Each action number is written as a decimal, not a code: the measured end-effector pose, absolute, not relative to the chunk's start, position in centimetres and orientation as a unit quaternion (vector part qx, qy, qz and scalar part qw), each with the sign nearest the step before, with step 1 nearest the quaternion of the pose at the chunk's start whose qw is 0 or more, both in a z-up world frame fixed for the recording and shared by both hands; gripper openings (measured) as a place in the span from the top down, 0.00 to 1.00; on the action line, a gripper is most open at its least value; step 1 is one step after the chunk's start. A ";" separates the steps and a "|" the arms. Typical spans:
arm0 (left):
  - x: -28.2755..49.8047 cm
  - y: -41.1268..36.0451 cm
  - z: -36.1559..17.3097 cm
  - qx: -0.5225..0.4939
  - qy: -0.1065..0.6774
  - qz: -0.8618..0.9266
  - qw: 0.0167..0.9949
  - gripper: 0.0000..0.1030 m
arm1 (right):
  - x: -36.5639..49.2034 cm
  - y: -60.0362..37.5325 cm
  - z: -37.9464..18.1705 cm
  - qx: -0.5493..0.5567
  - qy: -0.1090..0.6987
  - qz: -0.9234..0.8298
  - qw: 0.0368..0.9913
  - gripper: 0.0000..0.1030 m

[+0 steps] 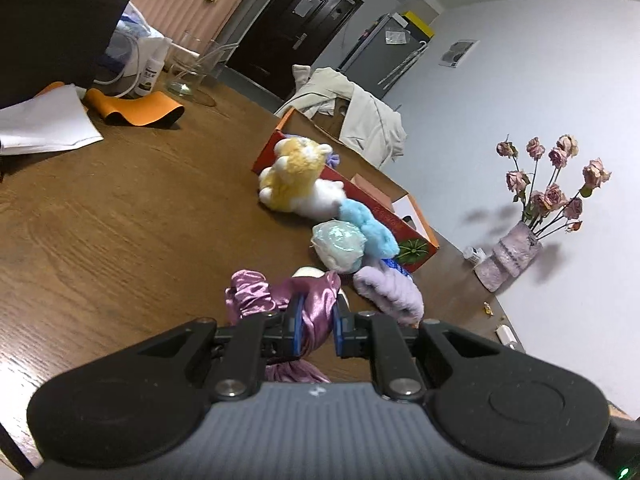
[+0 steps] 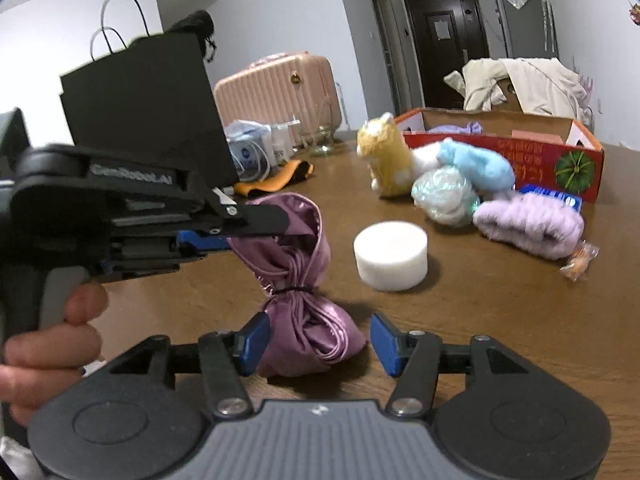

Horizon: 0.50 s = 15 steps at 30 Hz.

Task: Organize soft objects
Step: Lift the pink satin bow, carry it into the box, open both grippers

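Left claw (image 2: 260,236), entering from left, clamped on upper end of purple satin bundle (image 2: 304,312); bundle's lower end on counter (image 2: 480,340). Right claw (image 2: 316,344) wide open, blue pads flanking bundle base. Foam puck (image 2: 390,255) right; plush pile (image 2: 452,184) far right beside red box (image 2: 560,160).

The satin bundle (image 2: 304,280) is glossy purple cloth, creased. The table (image 1: 120,220) is brown wood with visible grain, faintly shiny. The foam disc (image 2: 391,255) looks matt white. The far plush toy (image 1: 296,176) and lilac wrap (image 2: 530,224) are fuzzy. The box (image 2: 560,160) is printed red cardboard.
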<state>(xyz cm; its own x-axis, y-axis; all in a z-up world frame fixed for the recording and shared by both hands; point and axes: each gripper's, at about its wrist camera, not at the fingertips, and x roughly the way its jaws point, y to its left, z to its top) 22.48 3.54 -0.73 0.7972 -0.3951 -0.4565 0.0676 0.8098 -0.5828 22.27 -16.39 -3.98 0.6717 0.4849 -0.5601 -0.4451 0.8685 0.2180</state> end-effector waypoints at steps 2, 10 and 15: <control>22.5 3.7 -0.8 -0.277 0.293 -0.121 0.907 0.86 | 22.5 -15.8 -4.4 0.029 0.319 0.267 0.909 0.49; 22.1 3.0 -1.2 -0.155 0.308 -0.099 0.933 0.83 | 22.4 -17.6 -3.6 -0.012 0.318 0.288 0.903 0.69; 21.3 0.8 -2.1 -0.109 0.319 -0.126 0.933 0.83 | 22.4 -20.7 -2.5 -0.008 0.312 0.249 0.917 0.64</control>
